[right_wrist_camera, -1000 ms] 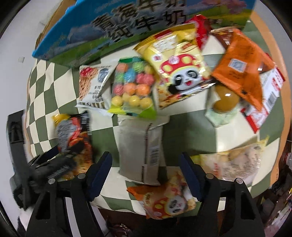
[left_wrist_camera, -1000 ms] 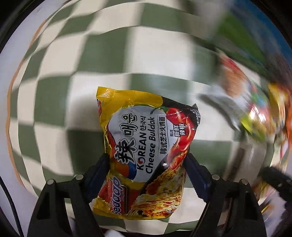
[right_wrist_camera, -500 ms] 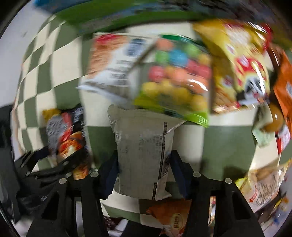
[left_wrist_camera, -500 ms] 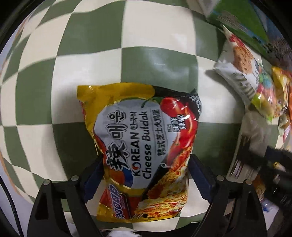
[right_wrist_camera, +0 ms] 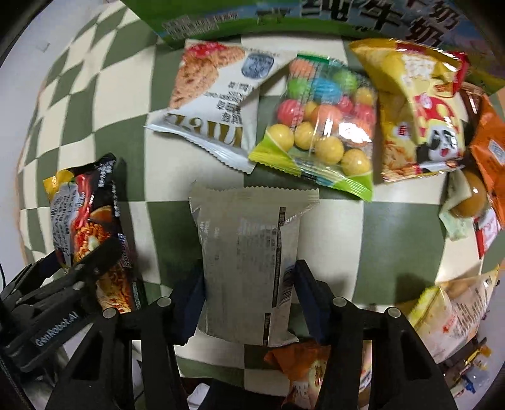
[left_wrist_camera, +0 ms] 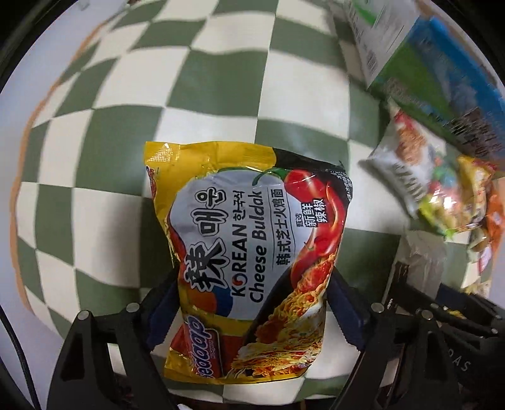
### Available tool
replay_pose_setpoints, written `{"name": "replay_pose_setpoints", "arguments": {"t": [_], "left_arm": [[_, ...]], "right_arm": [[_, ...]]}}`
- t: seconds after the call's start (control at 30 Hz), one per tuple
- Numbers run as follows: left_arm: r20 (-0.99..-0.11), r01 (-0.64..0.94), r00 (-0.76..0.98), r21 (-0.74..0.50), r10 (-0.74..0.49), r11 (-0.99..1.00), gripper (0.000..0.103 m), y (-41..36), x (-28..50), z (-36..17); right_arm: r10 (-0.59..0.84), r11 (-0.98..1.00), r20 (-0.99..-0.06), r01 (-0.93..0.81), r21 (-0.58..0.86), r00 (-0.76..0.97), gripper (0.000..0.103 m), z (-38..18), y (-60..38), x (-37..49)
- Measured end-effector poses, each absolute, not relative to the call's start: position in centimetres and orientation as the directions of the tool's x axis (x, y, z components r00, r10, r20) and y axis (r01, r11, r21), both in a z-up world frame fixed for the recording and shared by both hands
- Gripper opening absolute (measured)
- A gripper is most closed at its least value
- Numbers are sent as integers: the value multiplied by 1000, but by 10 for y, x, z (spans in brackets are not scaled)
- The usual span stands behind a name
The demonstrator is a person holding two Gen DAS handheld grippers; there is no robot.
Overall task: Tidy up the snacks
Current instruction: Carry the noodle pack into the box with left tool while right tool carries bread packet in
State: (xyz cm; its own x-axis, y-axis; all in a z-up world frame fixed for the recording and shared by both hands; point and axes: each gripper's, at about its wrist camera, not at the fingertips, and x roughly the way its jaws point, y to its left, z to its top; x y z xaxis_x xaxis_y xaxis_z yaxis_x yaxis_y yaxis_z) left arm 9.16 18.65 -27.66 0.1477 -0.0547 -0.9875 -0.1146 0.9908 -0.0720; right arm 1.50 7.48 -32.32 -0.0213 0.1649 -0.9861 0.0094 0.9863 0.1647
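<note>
left gripper: points down at the checked tablecloth, jaws wide, one blue pad on each side edge of the noodle packet; pads look pressed to the wrapper, so gripping it. Opening has shifted within the last half second — packet between the jaws throughout.
noodle packet: yellow and black, printed face up, lower half between the left fingers, top edge pointing away from the gripper. Cannot tell whether it rests on the cloth or is just lifted.
right gripper: also points down, jaws have just been closing, now clamped on the grey packet; both pads touch its side edges.
grey packet: plain back side up with its seam showing, lower part between the right fingers, crimped top edge away from the gripper.
ahead of right gripper: white cookie packet and clear bag of coloured balls, overlapping at one corner, near the grey packet's top edge.
ahead-right: yellow panda bag, orange bag at the frame edge.
far edge: blue-green carton behind the snack row.
left of right gripper: left gripper with the noodle packet — just beside.
under right gripper: orange wrapper, partly hidden.
</note>
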Motion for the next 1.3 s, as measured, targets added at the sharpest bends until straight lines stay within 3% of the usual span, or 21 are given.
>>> {"name": "replay_pose_setpoints", "arguments": {"t": [0.27, 0.47, 0.57, 0.67, 0.87, 1.3], "left_arm": [[-948, -135, 286, -187, -142, 973, 85, 191, 54, -178], [-898, -61, 379, -264, -222, 963, 85, 147, 100, -89], [-887, -18, 388, -277, -248, 961, 86, 110, 147, -74], [-897, -2, 370, -263, -243, 965, 86, 73, 222, -78], [-933, 0, 259, -257, -248, 966, 86, 23, 342, -136], [-969, -23, 121, -219, -215, 975, 85, -15, 399, -202]], "right_arm": [[345, 938, -934, -60, 341, 93, 56, -226, 40, 14], [410, 912, -885, -106, 396, 220, 56, -127, -13, 77], [394, 919, -877, -115, 376, 276, 56, -106, -40, 128], [343, 939, -888, -112, 324, 307, 56, -114, -65, 190], [292, 956, -921, -100, 276, 257, 56, -158, -97, 282], [221, 973, -965, -101, 208, 144, 57, -248, -124, 375]]}}
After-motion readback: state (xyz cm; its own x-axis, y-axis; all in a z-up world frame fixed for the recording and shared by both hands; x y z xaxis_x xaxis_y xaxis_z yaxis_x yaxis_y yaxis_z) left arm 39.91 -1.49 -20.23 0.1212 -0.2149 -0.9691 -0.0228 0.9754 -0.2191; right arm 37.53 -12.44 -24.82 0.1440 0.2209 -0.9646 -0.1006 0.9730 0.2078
